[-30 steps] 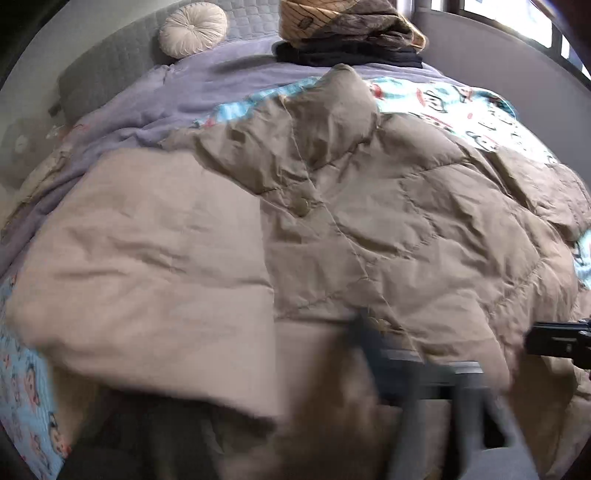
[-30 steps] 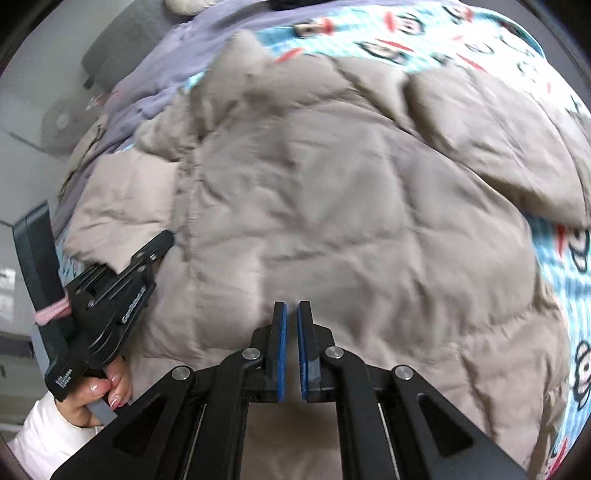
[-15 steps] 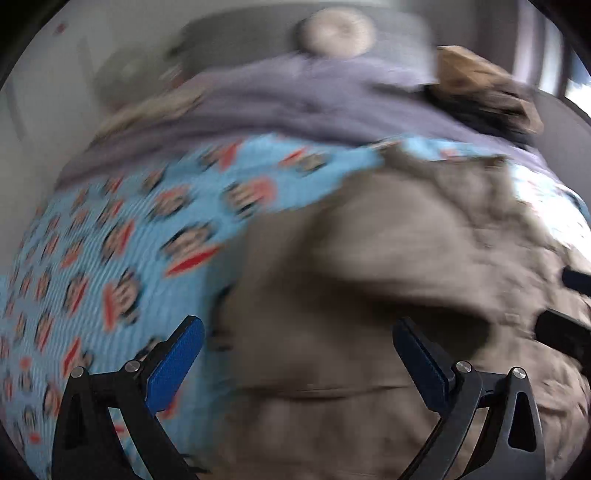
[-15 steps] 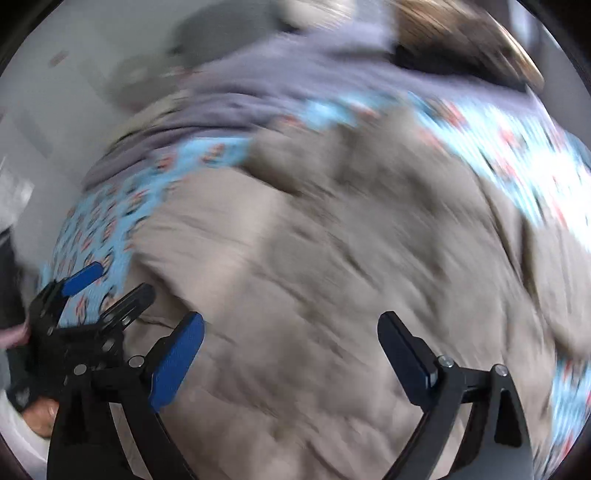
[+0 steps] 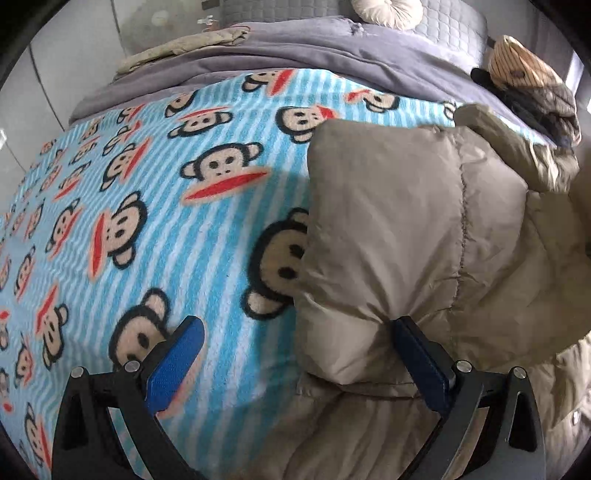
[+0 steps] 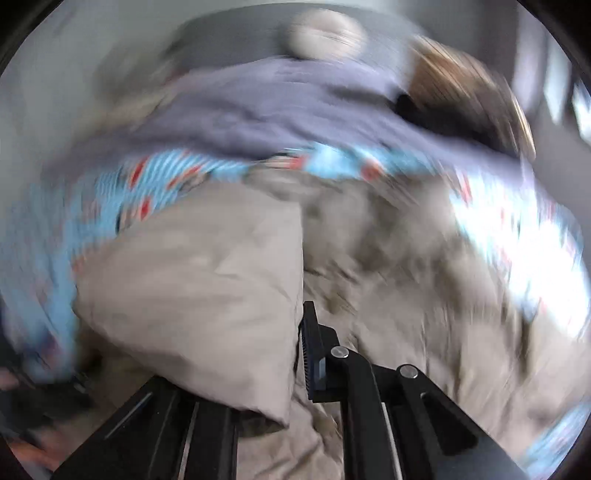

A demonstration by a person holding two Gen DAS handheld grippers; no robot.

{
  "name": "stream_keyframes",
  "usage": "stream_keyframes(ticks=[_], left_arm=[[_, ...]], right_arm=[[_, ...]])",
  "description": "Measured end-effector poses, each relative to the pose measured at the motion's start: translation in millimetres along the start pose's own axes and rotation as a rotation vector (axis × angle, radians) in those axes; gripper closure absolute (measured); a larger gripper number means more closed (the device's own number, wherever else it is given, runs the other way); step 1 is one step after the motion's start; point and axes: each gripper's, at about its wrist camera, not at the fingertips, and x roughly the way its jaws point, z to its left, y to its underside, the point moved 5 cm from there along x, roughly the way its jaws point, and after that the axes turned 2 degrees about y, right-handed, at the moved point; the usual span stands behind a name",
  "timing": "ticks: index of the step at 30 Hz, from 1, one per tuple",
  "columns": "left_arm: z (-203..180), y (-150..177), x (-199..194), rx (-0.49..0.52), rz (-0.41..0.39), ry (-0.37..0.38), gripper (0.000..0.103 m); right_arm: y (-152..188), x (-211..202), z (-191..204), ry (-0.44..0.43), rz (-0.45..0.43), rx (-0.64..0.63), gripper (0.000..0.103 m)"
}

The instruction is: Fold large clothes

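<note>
Both fisheye views look steeply down, close over the bed. Left wrist view: monkey-print blanket (image 5: 147,221) fills left frame, beige puffer coat (image 5: 406,229) right. Right wrist view, blurred: coat (image 6: 192,288) fills lower frame. Shared: coat, blanket, round cushion (image 5: 386,11) at top.

We see the beige quilted puffer coat (image 5: 406,229) lying crumpled on the bed, one panel folded over itself.

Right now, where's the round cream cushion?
In the left wrist view, the round cream cushion sits top centre against the grey headboard, behind the purple blanket.
</note>
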Motion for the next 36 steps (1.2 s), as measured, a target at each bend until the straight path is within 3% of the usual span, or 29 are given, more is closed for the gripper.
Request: stream_keyframes(ticks=[1, 2, 5, 6, 8, 12, 13, 16, 18, 19, 20, 22, 25, 27, 33, 36], left_arm=[[0, -1, 1, 0.009, 0.003, -0.001, 0.001], [0, -3, 1, 0.017, 0.010, -0.003, 0.001], [3, -17, -16, 0.021, -0.012, -0.005, 0.001], [7, -27, -28, 0.004, -0.052, 0.001, 0.001], [12, -44, -38, -0.013, -0.097, -0.010, 0.001], [15, -74, -32, -0.026, -0.118, -0.025, 0.003], [11, -77, -28, -0.028, -0.118, -0.026, 0.008], [-9, -68, -5, 0.016, -0.065, -0.039, 0.008], [-25, -55, 12, 0.069, -0.046, -0.061, 0.008], [-29, -51, 15, 0.076, -0.046, -0.066, 0.008], [-32, -49, 18, 0.078, -0.048, -0.068, 0.008], [-32, -49, 17, 0.067, -0.043, -0.073, 0.008], [-31, -51, 5, 0.076, -0.022, -0.092, 0.008], [-35, -49, -8, 0.098, -0.021, -0.094, 0.008], [-67, -25, -49, 0.187, 0.015, -0.030, 0.008], [-96, -4, -56, 0.254, 0.064, -0.055, 0.008]], right_arm=[[9, 6, -21, -0.076, 0.059, 0.174, 0.091], [15, -5, -56, -0.113, 0.091, 0.293, 0.084], [44, -4, -111, -0.139, 0.139, 0.591, 0.076], [46, -11, -118, -0.132, 0.132, 0.621, 0.076], [47, -29, -115, -0.099, 0.080, 0.593, 0.076], [26, -60, -63, -0.125, -0.015, 0.367, 0.079], [14, -53, -41, -0.129, -0.006, 0.298, 0.080], [30, -26, 10, -0.133, 0.094, 0.134, 0.081], [49, -6, 19, -0.073, 0.162, 0.077, 0.082], [57, 6, 16, -0.046, 0.181, 0.066, 0.088], [50, 20, 10, -0.050, 0.187, 0.075, 0.099], [47, 27, 6, -0.086, 0.184, 0.131, 0.103], [57, 19, 11, -0.063, 0.155, 0.202, 0.101], [59, 7, 9, -0.094, 0.153, 0.249, 0.097], [115, -30, 23, -0.207, 0.172, 0.408, 0.096], [140, -34, 40, -0.208, 0.181, 0.448, 0.092]])
